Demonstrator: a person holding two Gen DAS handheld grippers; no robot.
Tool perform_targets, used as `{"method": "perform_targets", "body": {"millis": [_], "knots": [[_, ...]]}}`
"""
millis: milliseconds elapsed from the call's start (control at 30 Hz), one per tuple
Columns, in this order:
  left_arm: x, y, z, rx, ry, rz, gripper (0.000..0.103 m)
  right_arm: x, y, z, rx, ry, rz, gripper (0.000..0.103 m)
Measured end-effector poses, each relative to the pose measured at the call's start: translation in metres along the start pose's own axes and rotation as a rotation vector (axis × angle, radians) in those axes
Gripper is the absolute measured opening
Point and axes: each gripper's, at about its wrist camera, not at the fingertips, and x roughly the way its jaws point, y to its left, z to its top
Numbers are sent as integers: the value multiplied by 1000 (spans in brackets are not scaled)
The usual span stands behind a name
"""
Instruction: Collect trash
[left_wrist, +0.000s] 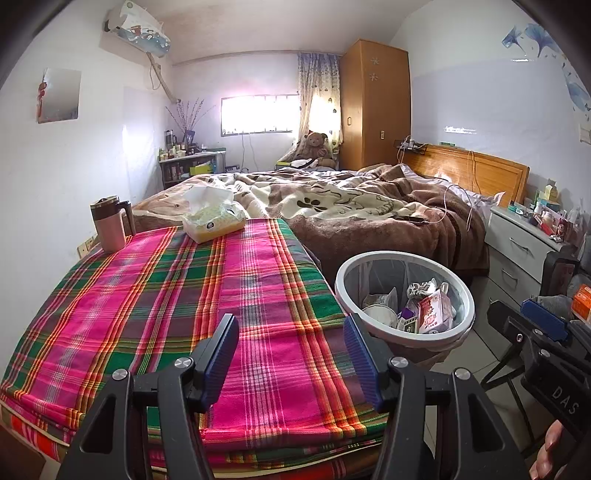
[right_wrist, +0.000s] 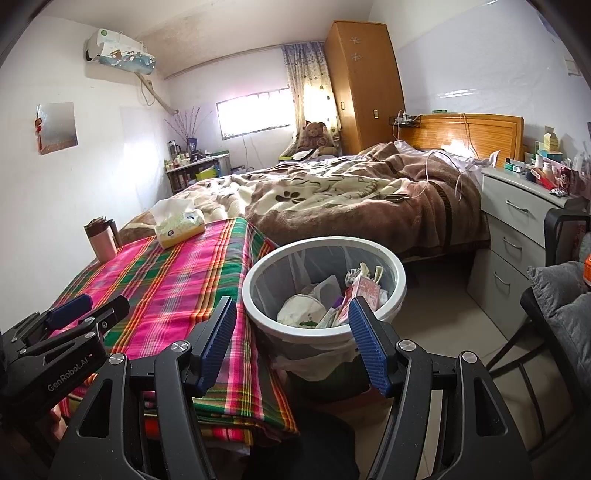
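Late stage of trash collection, seen from both wrists. The left gripper (left_wrist: 291, 354) hangs over the near end of the plaid cloth (left_wrist: 166, 295); its jaws stand apart and nothing lies between the pads. The right gripper (right_wrist: 293, 343) is likewise parted and empty, aimed at the near rim of the bin (right_wrist: 258, 306), which sits just ahead of its fingertips and beside the cloth's right edge. From the left gripper the bin (left_wrist: 341, 295) lies ahead and to the right, close to the right finger.

Done, as far as can be judged: the bin already holds trash (right_wrist: 332, 299), namely a pale crumpled wad, a pink carton, and smaller wrappers whose kind is too small to tell. It is lined with a thin bag, and the contents reach roughly partway up.

Left, as far as can be judged: the cloth shows no loose scraps. Only two things stand on it, both at the far end from the grippers: a mug (left_wrist: 110, 227) at the far left and a tissue box (left_wrist: 212, 218) just right of it. Neither looks like trash. The bed (left_wrist: 351, 206) beyond carries a rumpled blanket and a cable; the nightstand (right_wrist: 524, 206), far right of the right gripper, is crowded with small items that cannot be sorted from here.

With both grippers empty and the surface clear of litter, the task appears finished or nearly so; any remaining piece would lie outside these views.
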Motion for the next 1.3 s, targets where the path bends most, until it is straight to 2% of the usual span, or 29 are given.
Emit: {"method": "perform_targets", "body": {"millis": [1300], "knots": [[-1,2,-1,-3,1,1,59,-2,-1,2,-2,2,13,65]]}}
